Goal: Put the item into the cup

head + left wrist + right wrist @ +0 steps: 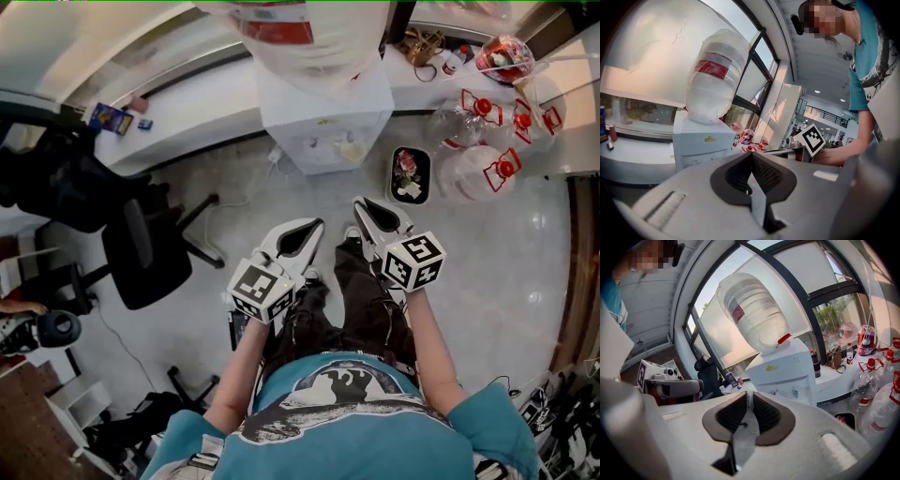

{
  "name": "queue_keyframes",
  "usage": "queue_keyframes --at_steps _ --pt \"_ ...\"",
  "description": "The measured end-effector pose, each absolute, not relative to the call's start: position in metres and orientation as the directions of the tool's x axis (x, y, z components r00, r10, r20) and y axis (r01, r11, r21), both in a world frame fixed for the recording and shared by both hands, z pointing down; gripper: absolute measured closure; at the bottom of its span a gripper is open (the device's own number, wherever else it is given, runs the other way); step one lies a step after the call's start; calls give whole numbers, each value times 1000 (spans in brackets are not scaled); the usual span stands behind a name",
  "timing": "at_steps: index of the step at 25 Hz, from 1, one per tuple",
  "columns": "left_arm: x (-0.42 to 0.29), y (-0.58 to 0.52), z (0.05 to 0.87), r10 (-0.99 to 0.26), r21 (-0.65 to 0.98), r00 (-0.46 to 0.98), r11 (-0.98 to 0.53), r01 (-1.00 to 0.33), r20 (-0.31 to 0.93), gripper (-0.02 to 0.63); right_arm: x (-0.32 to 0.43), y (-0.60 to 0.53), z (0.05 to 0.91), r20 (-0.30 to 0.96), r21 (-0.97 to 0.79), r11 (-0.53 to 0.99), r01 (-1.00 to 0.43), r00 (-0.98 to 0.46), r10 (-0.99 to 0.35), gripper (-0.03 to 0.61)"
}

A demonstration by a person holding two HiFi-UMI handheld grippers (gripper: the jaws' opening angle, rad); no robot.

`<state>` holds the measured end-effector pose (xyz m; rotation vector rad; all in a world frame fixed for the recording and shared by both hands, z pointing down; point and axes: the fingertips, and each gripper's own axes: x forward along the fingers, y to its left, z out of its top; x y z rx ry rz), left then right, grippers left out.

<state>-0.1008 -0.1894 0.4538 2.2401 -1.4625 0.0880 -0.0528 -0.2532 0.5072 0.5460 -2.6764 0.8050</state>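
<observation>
Our left gripper [310, 230] and right gripper [367, 208] are pinched closed, empty. At one o'clock, a black bin [393, 180] holds red-and-white litter.

My head camera looks steeply down past my chest onto the floor [487, 281]. The left gripper [314, 225] and right gripper [364, 202] sit close below it, and the water dispenser [323, 131] stands at the top of the frame. Each gripper camera rides just behind its own jaws, facing nearly level toward that dispenser, which all three views share. The left gripper view catches the right gripper's marker cube [813, 139] at its right, and the right gripper view catches the left gripper at its left.
</observation>
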Motion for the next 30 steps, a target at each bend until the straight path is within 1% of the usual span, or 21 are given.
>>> queue_keyframes --at_steps 15,23,30 --pt "-105 -233 513 -853 378 400 -267 -887 336 601 -72 -328 606 453 -416 788 -455 -855 -255 534" --pt "-115 -237 545 -858 407 376 -222 -886 350 603 -76 -361 668 509 -334 804 -491 -812 -285 534" --pt "-116 -236 558 -853 402 376 -221 -889 363 603 -86 -388 719 572 -261 811 -523 -761 -307 534"
